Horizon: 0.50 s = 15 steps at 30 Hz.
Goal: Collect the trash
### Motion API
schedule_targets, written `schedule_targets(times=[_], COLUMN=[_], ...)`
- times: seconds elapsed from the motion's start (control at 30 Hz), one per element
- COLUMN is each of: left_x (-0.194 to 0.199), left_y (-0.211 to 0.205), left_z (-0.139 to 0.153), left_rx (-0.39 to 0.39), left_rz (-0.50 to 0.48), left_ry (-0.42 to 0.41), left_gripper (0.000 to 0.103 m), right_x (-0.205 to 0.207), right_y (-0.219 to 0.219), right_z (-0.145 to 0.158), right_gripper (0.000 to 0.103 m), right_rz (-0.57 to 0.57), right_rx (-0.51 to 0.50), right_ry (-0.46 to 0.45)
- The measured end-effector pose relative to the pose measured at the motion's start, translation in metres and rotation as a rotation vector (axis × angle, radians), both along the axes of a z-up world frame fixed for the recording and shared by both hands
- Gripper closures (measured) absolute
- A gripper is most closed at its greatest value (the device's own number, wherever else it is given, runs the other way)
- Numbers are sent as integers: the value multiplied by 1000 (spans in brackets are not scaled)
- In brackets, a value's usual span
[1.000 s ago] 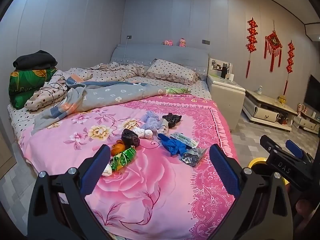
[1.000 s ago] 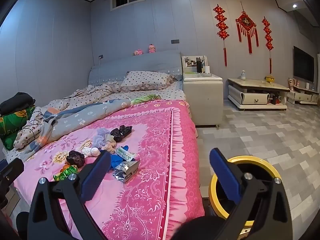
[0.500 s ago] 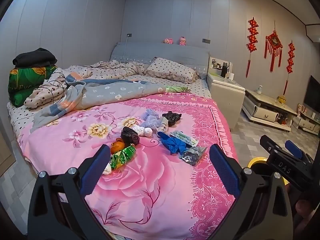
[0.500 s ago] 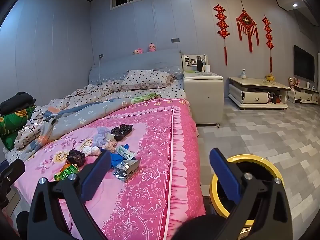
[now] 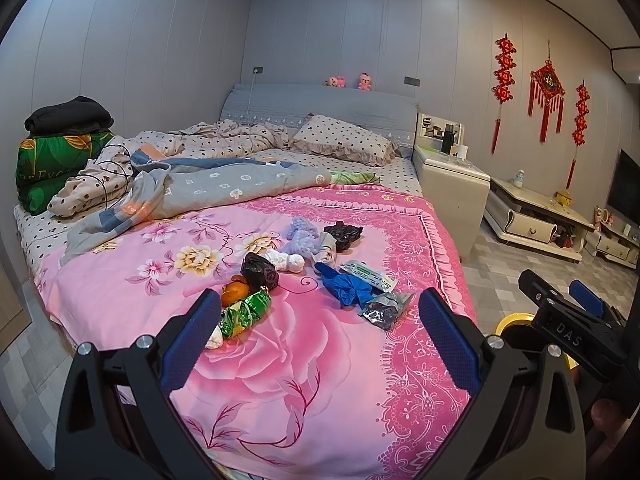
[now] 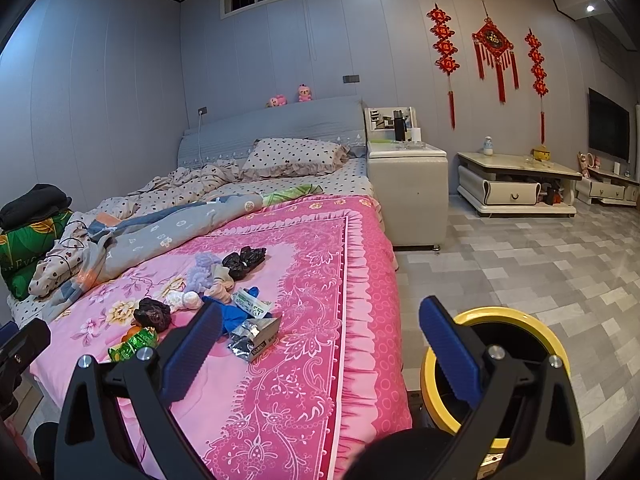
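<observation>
Blue-padded fingers [image 5: 448, 340] of left gripper [image 5: 316, 336] spread wide, empty, above pink floral bedspread [image 5: 312, 380]. Right gripper [image 6: 320, 344] likewise agape, holding nothing. Scattered trash beyond: green foil wrapper [image 5: 244, 312], crumpled blue bag [image 5: 346, 286], silver packet [image 5: 386, 308]. Yellow-rimmed round bin [image 6: 516, 320] beside bed, interior dark, contents indiscernible.

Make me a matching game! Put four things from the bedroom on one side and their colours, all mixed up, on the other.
Things:
1. wrapper
2. bin
3. glove
4. bag

Colours:
A. blue
B. black
C. green
D. yellow rim

Pairs: 1-C, 2-D, 3-A, 4-B
</observation>
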State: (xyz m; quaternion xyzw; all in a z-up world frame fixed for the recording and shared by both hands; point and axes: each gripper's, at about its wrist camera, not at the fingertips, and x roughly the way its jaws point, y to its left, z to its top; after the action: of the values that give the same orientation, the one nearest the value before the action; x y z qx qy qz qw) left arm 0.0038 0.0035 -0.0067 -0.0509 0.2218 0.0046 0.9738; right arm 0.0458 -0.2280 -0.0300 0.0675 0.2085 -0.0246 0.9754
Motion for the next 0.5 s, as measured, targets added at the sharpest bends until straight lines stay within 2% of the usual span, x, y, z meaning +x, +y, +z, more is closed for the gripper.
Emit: schedule_targets(times=[0.5], left_x=[0], left_y=[0], left_z=[0], left_rx=[1], left_rz=[0], left_ry=[1], left_gripper=[8], right_x=[0], right_y=[-1], right_z=[1], right_gripper=[8], right_rz=[0], right_rx=[0], right_ry=[2])
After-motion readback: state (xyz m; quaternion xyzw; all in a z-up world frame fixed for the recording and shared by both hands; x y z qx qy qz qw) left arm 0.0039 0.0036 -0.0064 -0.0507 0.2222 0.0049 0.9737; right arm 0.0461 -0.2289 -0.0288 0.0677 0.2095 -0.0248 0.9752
